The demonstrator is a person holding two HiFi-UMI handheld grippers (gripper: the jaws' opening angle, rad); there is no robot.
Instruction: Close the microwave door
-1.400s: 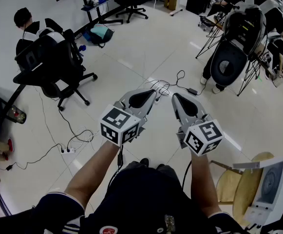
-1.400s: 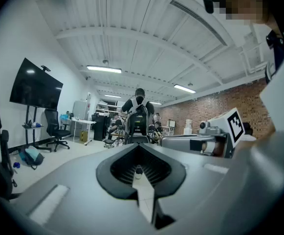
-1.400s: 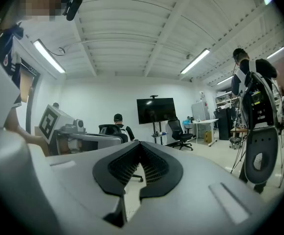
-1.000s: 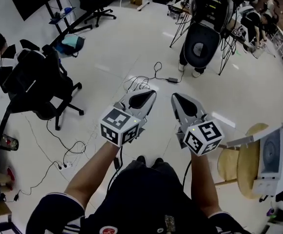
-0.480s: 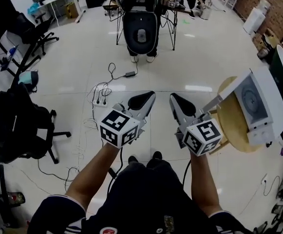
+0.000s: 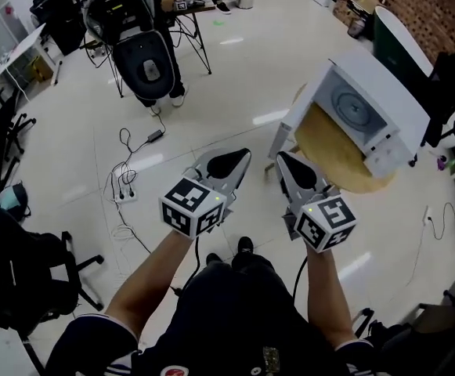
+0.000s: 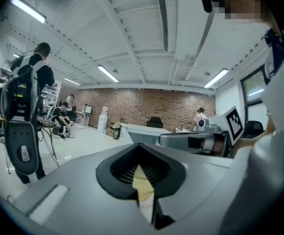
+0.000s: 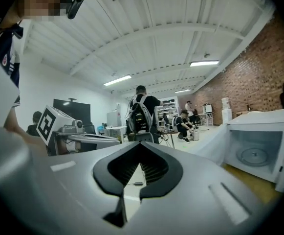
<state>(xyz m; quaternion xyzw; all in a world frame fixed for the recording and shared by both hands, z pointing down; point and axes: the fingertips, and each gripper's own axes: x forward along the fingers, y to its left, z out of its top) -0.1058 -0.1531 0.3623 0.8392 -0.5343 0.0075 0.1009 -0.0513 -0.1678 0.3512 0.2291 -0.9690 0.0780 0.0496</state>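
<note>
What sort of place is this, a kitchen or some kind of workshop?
Probably a lab or open workspace, not a kitchen: an office chair, a power strip with loose cables, and the microwave standing open on a round table by a brick wall.

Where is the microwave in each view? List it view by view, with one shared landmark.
Head view: microwave at upper right, door open.
Left gripper view: probably the white box at centre, under the far wall.
Right gripper view: right edge, open cavity facing the camera.
Shared landmark: brick wall.
</note>
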